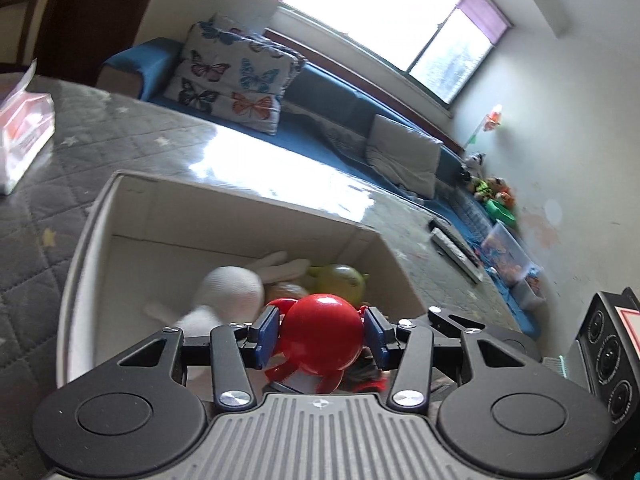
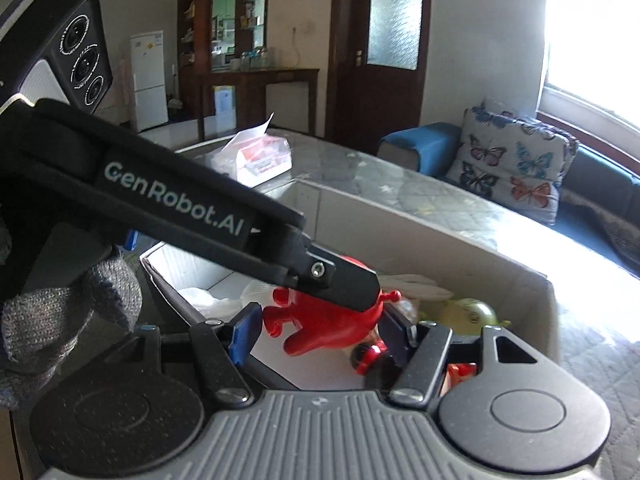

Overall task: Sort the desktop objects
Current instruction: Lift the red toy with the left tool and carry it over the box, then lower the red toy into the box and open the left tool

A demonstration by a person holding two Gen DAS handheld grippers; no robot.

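A glossy red round-headed toy figure hangs over an open beige box on the table. My left gripper is shut on it, with a blue pad on each side of its head. In the right wrist view the same red toy sits between the fingers of my right gripper. One pad meets the toy's arm and the other meets its body. The left gripper's finger lies across the toy's head. In the box lie a white plush bunny and a yellow-green toy.
A tissue pack lies on the quilted grey table cover left of the box. A blue sofa with a butterfly cushion runs behind the table. A gloved hand holds the left gripper. Small red and orange pieces lie under the right gripper.
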